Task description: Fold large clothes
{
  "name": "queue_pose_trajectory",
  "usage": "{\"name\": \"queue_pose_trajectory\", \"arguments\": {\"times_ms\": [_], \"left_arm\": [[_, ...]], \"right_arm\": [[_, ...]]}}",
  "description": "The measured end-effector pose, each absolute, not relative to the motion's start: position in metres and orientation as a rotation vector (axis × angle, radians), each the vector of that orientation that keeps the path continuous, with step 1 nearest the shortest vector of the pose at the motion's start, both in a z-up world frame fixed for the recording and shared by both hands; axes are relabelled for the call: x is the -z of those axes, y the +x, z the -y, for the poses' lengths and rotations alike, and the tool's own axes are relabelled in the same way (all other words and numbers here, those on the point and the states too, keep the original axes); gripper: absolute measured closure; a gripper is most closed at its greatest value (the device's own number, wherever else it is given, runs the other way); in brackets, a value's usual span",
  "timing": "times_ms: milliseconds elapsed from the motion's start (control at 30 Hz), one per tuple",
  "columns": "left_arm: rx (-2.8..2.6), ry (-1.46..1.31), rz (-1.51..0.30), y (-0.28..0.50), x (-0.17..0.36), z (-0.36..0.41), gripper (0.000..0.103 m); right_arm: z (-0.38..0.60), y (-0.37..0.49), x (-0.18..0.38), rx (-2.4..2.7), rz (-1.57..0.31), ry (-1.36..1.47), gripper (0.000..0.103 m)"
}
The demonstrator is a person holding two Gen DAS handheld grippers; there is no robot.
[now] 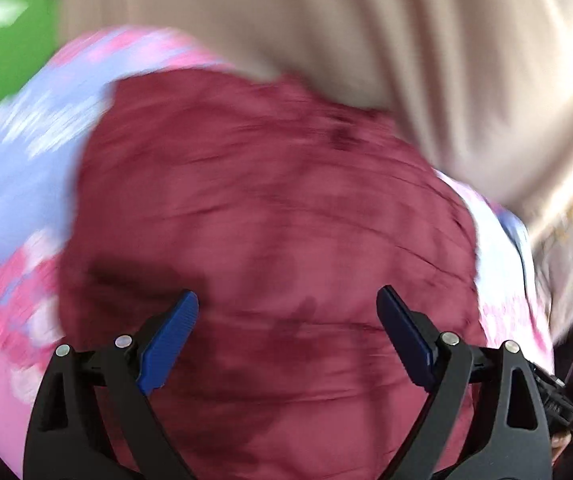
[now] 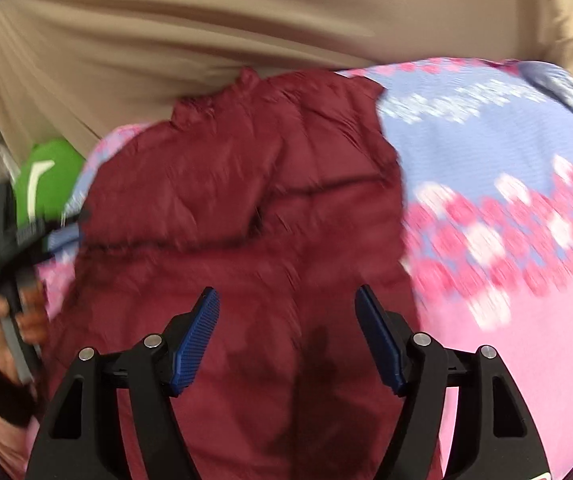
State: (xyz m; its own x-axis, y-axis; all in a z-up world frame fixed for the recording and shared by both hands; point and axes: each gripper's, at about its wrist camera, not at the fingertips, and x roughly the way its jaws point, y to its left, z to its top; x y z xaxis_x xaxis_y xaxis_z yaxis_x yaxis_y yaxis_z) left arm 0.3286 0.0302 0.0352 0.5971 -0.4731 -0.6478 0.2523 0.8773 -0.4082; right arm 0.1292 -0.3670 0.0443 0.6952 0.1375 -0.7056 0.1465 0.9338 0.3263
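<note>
The puffy dark red jacket point(image 2: 246, 208) lies on the pink and blue flowery blanket point(image 2: 506, 208). Both the left gripper point(image 1: 288, 312) and right gripper point(image 2: 288, 312) hang above it, fingers wide, holding nothing. A grab might pinch the blanket too, because it sits right underneath.

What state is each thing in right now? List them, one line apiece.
Left claw: open, empty, above the maroon jacket.
Right claw: open, empty, above the same jacket.
Maroon jacket: lying on the floral sheet, rumpled, partly folded over itself, not gripped.
Floral sheet: spread out beneath the jacket.
Beige curtain: hanging behind, bunched in folds.
Green object: partly hidden, state unclear.
</note>
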Motion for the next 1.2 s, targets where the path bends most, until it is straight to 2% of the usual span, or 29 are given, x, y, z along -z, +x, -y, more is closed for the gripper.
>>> {"name": "queue_pose_trajectory", "arguments": {"times_ms": [167, 333, 400, 433, 467, 500, 533, 600, 700, 767, 833, 900, 1033, 1200], "left_arm": [[0.325, -0.543, -0.895, 0.341, -0.002, -0.108, 0.016], [0.326, -0.573, -0.881, 0.355, 0.000, -0.115, 0.016], [0.335, -0.587, -0.879, 0.366, -0.003, -0.108, 0.016], [0.336, -0.588, -0.880, 0.373, -0.004, -0.105, 0.016], [0.337, -0.583, -0.883, 0.376, -0.004, -0.102, 0.016], [0.333, -0.576, -0.885, 0.380, -0.004, -0.098, 0.019], [0.330, -0.561, -0.894, 0.386, -0.003, -0.092, 0.027], [0.306, -0.534, -0.906, 0.392, -0.003, -0.085, 0.034], [0.291, -0.517, -0.906, 0.399, 0.001, -0.077, 0.034], [0.282, -0.512, -0.912, 0.400, 0.006, -0.080, 0.034], [0.274, -0.490, -0.911, 0.401, 0.008, -0.076, 0.034], [0.266, -0.461, -0.901, 0.402, 0.007, -0.069, 0.034], [0.262, -0.472, -0.886, 0.404, 0.002, -0.067, 0.034], [0.189, -0.515, -0.834, 0.407, -0.006, -0.084, 0.037]], "right_arm": [[0.371, 0.190, -0.029, 0.016, -0.867, 0.445, 0.034], [0.374, 0.232, -0.003, -0.013, -0.913, 0.615, 0.036], [0.367, 0.239, -0.005, -0.019, -0.905, 0.616, 0.050], [0.362, 0.245, -0.009, -0.026, -0.904, 0.596, 0.065], [0.356, 0.252, -0.014, -0.036, -0.909, 0.569, 0.074], [0.352, 0.258, -0.019, -0.036, -0.916, 0.539, 0.097], [0.345, 0.265, -0.036, -0.029, -0.899, 0.478, 0.099], [0.341, 0.259, -0.082, -0.069, -0.726, 0.421, 0.100], [0.351, 0.237, -0.141, -0.046, -0.459, 0.335, 0.100], [0.369, 0.258, -0.132, 0.091, -0.513, 0.293, 0.100], [0.395, 0.291, -0.089, 0.145, -0.693, 0.357, 0.100], [0.402, 0.303, -0.060, 0.169, -0.772, 0.374, 0.100], [0.399, 0.305, -0.054, 0.141, -0.760, 0.381, 0.100], [0.399, 0.291, -0.085, 0.075, -0.643, 0.394, 0.100]]}}
